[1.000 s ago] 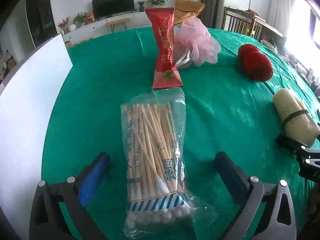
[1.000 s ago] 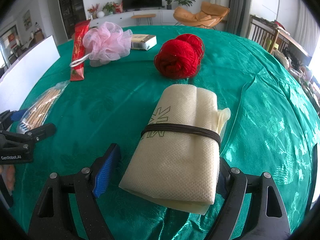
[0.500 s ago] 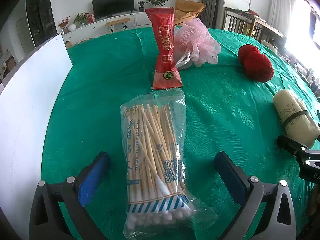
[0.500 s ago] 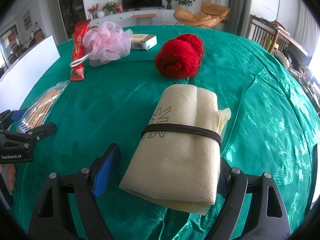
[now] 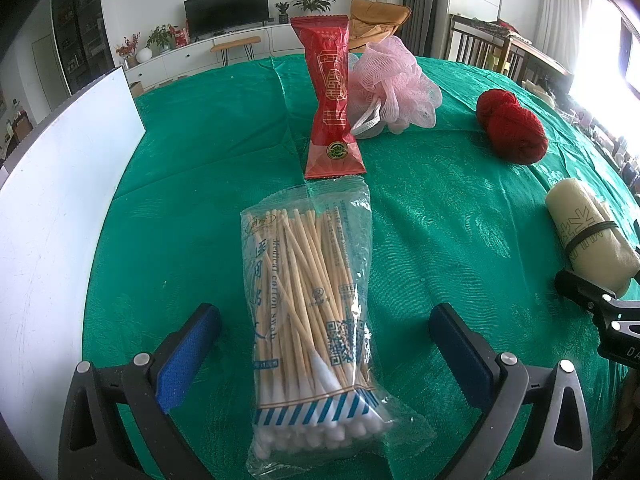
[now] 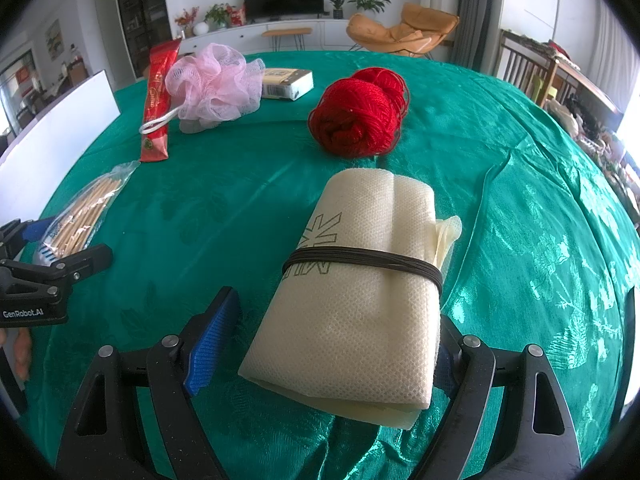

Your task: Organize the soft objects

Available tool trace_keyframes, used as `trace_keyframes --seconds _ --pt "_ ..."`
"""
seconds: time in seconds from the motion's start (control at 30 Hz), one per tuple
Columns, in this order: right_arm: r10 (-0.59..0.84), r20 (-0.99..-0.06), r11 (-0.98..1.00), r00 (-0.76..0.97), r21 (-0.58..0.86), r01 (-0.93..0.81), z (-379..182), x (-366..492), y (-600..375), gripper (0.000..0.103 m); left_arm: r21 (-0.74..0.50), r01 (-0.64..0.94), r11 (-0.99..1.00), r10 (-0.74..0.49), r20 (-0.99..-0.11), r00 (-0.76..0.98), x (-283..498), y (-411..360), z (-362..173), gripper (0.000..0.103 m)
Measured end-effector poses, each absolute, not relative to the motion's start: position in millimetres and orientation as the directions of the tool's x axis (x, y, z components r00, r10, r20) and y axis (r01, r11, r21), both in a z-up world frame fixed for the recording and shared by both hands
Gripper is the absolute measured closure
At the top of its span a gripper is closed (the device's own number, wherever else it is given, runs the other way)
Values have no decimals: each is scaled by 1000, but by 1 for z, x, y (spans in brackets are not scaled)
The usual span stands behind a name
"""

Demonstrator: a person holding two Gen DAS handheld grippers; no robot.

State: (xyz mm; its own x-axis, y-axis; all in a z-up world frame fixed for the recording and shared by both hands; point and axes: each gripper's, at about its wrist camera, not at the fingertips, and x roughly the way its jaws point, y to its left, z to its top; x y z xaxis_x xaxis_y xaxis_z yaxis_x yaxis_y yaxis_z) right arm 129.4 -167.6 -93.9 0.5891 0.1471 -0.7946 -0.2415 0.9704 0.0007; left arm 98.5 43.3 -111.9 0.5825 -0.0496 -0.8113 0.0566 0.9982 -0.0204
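A clear bag of cotton swabs (image 5: 308, 312) lies lengthwise on the green tablecloth (image 5: 200, 152) between the jaws of my left gripper (image 5: 322, 320). That gripper is open, and both blue pads stand well clear of the bag. In the right wrist view a cream rolled cloth (image 6: 360, 300), bound by a dark band, lies between the jaws of my right gripper (image 6: 332, 324). This gripper is also open: a gap shows at its left pad (image 6: 216, 336), and the roll hides the right pad. Each view catches the other gripper at its edge: left gripper (image 6: 52, 276), right gripper (image 5: 596, 300).
Farther back lie a red packet (image 5: 334, 108), a pink bath pouf (image 5: 394, 84), a red yarn ball (image 6: 360, 120) and a tissue pack (image 6: 286, 84). A white board (image 5: 60, 200) stands along the left table edge. A hand (image 6: 22, 352) shows at lower left.
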Motion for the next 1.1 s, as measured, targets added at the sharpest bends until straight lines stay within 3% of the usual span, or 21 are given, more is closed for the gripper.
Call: trace_keyframes --seconds 0.23,0.47,0.6,0.73,0.77,0.8,0.87,0.93,0.97,1.07,1.1 --pt "149 -794 970 589 3 -241 -94 129 -168 18 -27 80 996 -67 -825 561 100 43 -106 0" --pt "239 -790 965 565 129 -227 -88 125 -180 18 -277 32 960 -257 -835 486 74 87 -90 0" --pt "358 -800 934 482 296 -201 -74 128 -200 19 -163 96 982 -189 -857 480 83 69 -86 2" --pt "355 -840 934 411 341 -109 -52 150 -212 19 15 108 994 -38 -884 467 97 39 -91 25" --pt "342 -858 939 382 331 -99 -51 156 -209 19 13 99 995 -36 -876 482 98 36 -90 36" --pt "300 -896 954 328 285 -95 -55 164 -201 19 8 88 996 -36 -870 492 98 36 -89 54" --pt "219 -936 975 274 197 -104 -70 173 -189 19 -21 53 998 -46 -856 516 96 41 -88 69" --pt "160 -950 983 267 129 -131 -81 169 -180 22 -79 35 996 -86 -854 513 90 48 -85 73" --pt "140 -949 982 281 97 -162 -80 164 -176 43 -124 33 992 -123 -851 510 86 51 -82 73" --pt "148 -940 979 308 95 -182 -69 146 -177 65 -223 40 974 -210 -822 529 62 60 -66 73" --pt "153 -936 979 318 98 -180 -62 142 -179 66 -250 43 967 -233 -811 536 56 61 -60 74"
